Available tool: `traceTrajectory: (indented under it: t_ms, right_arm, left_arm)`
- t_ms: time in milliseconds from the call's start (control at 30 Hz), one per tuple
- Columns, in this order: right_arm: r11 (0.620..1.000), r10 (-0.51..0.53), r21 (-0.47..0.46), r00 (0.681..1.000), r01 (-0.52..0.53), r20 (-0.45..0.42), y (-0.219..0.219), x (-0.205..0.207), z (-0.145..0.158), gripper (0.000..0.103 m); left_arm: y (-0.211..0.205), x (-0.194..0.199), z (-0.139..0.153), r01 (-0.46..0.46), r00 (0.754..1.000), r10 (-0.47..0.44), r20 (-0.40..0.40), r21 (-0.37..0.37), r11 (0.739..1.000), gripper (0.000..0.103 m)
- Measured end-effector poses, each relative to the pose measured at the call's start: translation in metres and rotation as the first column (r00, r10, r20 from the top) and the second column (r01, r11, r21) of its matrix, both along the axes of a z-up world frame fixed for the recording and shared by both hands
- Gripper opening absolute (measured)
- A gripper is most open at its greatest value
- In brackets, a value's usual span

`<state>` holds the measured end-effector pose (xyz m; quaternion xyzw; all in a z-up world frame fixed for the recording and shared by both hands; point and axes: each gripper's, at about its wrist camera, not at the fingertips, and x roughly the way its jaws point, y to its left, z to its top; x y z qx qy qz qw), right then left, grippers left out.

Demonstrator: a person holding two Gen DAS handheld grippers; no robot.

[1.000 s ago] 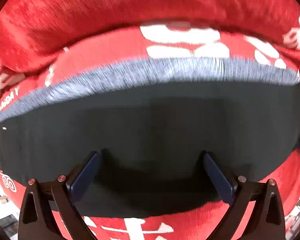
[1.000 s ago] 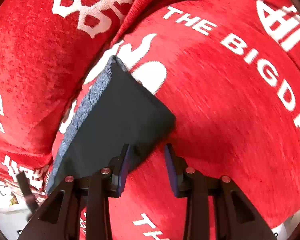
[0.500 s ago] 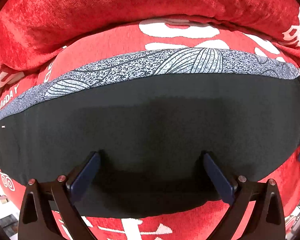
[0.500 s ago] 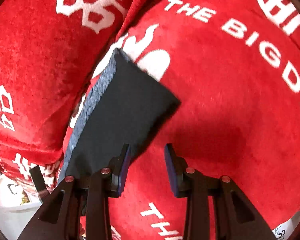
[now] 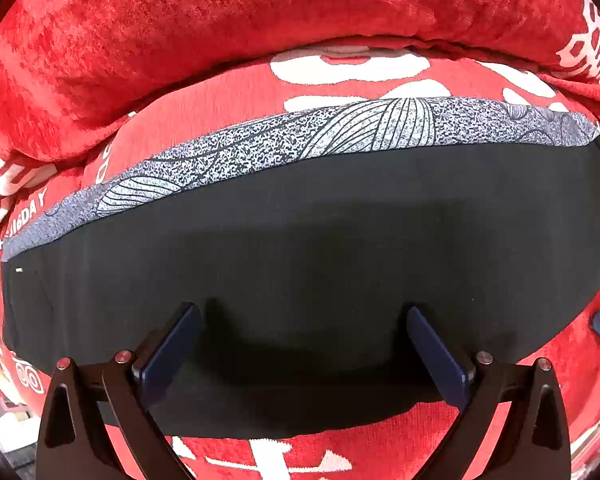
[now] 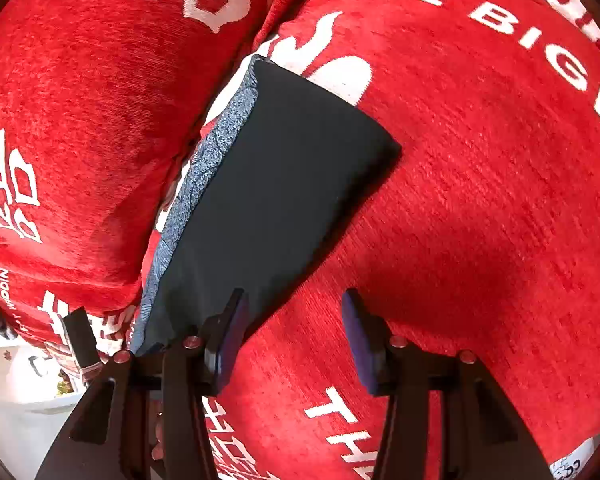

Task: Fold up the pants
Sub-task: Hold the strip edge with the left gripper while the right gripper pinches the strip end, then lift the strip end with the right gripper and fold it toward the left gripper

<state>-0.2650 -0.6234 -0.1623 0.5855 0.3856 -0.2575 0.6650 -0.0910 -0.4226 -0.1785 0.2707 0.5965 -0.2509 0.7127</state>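
Observation:
The pants (image 5: 308, 248) lie folded flat as a dark band with a grey patterned layer along the far edge, on a red seat cushion (image 5: 228, 104). My left gripper (image 5: 300, 344) hangs straight over their dark middle, jaws wide open, nothing pinched. In the right wrist view the pants (image 6: 276, 184) run from the lower left up to a squared end. My right gripper (image 6: 292, 324) is at their near right edge. Its jaws are opening. The left finger (image 6: 228, 332) overlaps the dark cloth's edge, the right finger (image 6: 364, 340) is over bare red cushion, and only cushion shows between them.
A red back cushion (image 5: 260, 12) with white lettering rises just behind the pants. The seat cushion (image 6: 480, 168) stretches on to the right, printed with white letters. A pale floor and small clutter (image 6: 28, 384) show past the cushion's lower left edge.
My right gripper's jaws have spread wider and it has moved in toward the pants. The left gripper's view has sharpened from a blur; it stays open over the same spot.

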Motion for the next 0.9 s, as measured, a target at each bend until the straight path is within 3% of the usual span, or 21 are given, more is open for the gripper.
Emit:
traceTrajectory:
  t_ms: [400, 700, 767, 867, 900]
  right_arm:
    - [0.997, -0.079, -0.006, 0.992, 0.080, 0.101, -0.015, -0.012, -0.013, 0.052]
    - [0.992, -0.106, -0.048, 0.974, 0.118, 0.198, -0.038, 0.005, -0.019, 0.054]
    - [0.989, -0.137, -0.023, 0.966, 0.146, 0.220, -0.044, 0.010, -0.022, 0.053]
    - [0.986, -0.165, 0.011, 0.972, 0.165, 0.170, -0.048, 0.017, -0.020, 0.016]
    - [0.987, -0.158, 0.001, 0.973, 0.160, 0.171, -0.048, 0.018, -0.015, 0.014]
  left_arm:
    - [-0.001, 0.000, -0.002, 0.007, 1.000, -0.007, 0.018, -0.012, 1.000, 0.103]
    - [-0.003, 0.000, -0.003, 0.021, 0.999, -0.021, 0.032, -0.011, 1.000, 0.103]
    - [-0.003, 0.001, -0.002, 0.025, 0.999, -0.025, 0.026, -0.011, 1.000, 0.103]
    - [-0.007, 0.003, 0.015, 0.018, 0.999, -0.017, 0.052, -0.008, 1.000, 0.103]
    - [-0.006, 0.007, 0.023, 0.004, 0.997, -0.002, 0.079, -0.026, 1.000, 0.103]
